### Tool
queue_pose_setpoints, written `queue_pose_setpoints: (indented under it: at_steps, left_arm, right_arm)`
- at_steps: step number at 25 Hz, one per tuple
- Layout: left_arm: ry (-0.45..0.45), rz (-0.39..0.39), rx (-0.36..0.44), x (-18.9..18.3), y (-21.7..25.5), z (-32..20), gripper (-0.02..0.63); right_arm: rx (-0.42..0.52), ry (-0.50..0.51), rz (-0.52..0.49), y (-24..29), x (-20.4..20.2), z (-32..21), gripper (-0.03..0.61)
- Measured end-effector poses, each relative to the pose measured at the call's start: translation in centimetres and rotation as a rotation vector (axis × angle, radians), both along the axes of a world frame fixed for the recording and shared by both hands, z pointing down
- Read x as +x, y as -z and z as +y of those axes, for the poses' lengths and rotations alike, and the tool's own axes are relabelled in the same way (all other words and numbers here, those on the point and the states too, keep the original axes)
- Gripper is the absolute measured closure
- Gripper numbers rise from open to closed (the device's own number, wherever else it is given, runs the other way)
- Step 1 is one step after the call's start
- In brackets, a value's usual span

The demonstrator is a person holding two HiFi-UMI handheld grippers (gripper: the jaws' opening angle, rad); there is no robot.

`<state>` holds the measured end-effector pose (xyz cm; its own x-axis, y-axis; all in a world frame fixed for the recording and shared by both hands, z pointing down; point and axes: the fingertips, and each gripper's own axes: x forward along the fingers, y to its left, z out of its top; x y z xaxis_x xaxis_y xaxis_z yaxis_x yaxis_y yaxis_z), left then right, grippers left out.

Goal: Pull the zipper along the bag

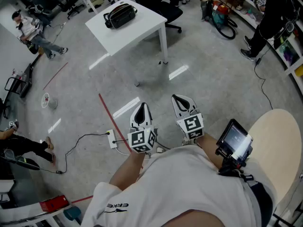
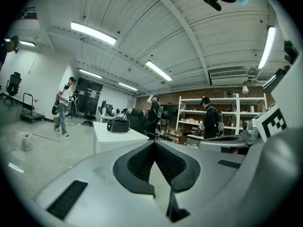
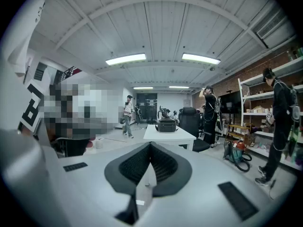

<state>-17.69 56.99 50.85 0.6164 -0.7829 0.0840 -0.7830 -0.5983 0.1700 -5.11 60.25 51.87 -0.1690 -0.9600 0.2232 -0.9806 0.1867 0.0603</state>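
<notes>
The black bag sits on a white worktop well apart from both grippers, ahead of them and a little to the left across open floor; its long axis runs slantwise across the line of approach, handle up, and the zipper is too small to make out. The left gripper and right gripper are held side by side close to the person's body, the fingers of each closed on nothing; neither looks clearly nearer, though the right one points almost straight at the bag. A red floor line and a power strip lie underfoot; an office chair stands behind the worktop; nothing seems to block the way.
</notes>
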Motion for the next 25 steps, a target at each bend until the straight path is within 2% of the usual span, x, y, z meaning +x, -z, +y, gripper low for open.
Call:
queue_pose_setpoints:
  at_steps: [13,25]
  left_arm:
    - [-0.005,0.0,-0.01,0.9,-0.2,-0.3,0.612]
    - [0.028,-0.009,0.006,8.4,1.1,0.5,0.612]
  right_arm:
    - [0.018,-0.007,-0.031,0.4,0.5,-0.4,0.574]
    - [0.042,0.025,-0.067,1.2,7.7,0.3,0.575]
